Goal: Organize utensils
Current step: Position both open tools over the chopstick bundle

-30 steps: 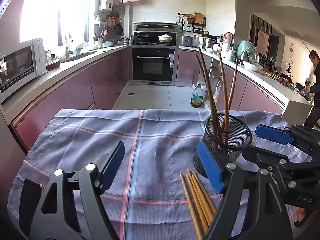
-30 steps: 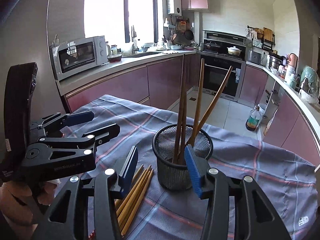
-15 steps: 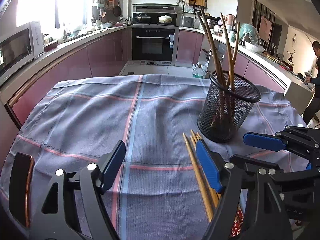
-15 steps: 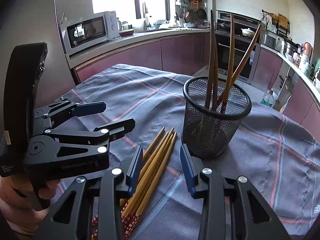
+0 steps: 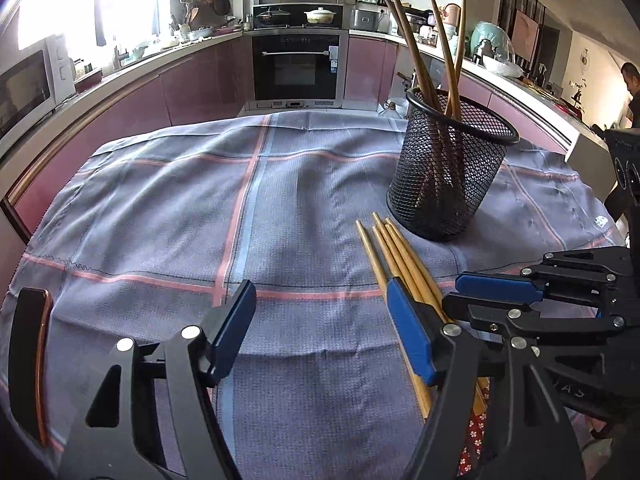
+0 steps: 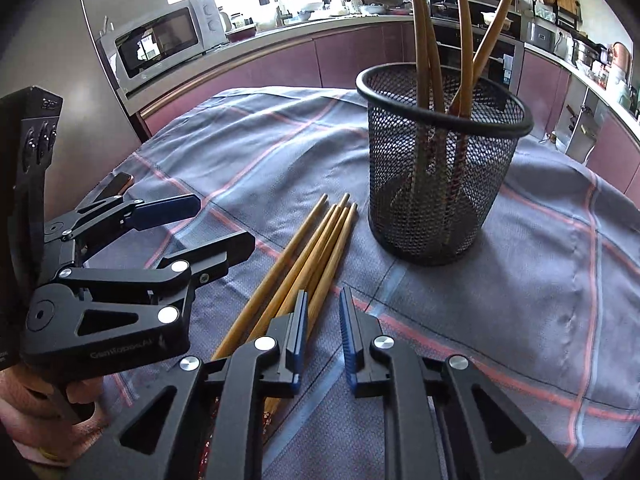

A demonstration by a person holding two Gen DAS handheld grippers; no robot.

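Note:
A black mesh cup stands upright on the checked cloth and holds several dark wooden chopsticks. It also shows in the right wrist view. Several light wooden chopsticks lie flat in a bundle in front of the cup, also seen in the right wrist view. My left gripper is open wide and empty, low over the cloth to the left of the bundle. My right gripper is open with a narrow gap, empty, its left finger over the bundle's near part.
A grey-blue checked cloth covers the table. A phone lies at its left edge. Kitchen counters, a microwave and an oven lie beyond. A person stands at the far right.
Both grippers have dropped lower and nearer the loose chopsticks. The right gripper's jaws have narrowed. The cup has not moved.

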